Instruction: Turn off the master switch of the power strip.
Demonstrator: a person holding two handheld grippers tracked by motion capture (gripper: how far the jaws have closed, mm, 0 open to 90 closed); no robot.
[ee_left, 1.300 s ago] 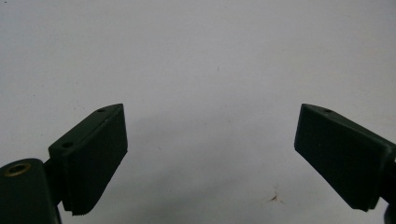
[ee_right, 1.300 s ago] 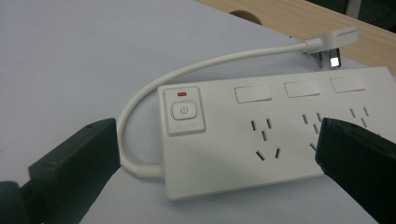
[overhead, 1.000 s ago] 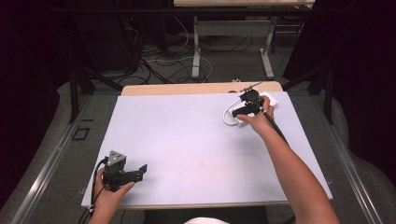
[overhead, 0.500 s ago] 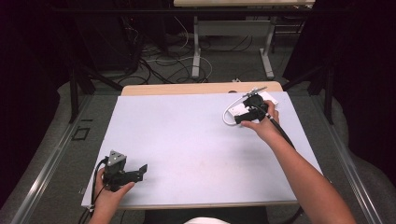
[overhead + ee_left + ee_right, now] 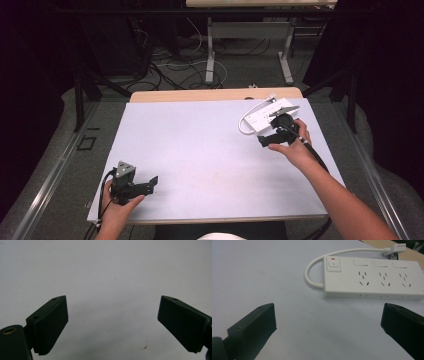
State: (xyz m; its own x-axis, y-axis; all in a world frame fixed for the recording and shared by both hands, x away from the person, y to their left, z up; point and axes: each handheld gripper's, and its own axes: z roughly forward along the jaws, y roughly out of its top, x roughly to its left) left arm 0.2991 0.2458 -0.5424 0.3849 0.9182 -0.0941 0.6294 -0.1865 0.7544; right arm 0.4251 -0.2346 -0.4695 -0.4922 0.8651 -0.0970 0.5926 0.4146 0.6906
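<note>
White sheeting covers the table, with a strip of bare wood along its far edge and dark floor with loose cables beyond. At the far right of it lies a white power strip, flat, sockets up, its short white cord looping round from the switch end to a plug resting at the wooden strip. The right gripper hovers just on the near side of the power strip, close to it but apart. In the right gripper view its jaws stand wide open with bare table between them, and the power strip lies ahead of the jaws and a little toward the right one, its switch with the red mark on the nearer-left end. The left gripper rests near the front left corner, well apart from the power strip, jaws spread wide over empty sheeting with nothing held
</note>
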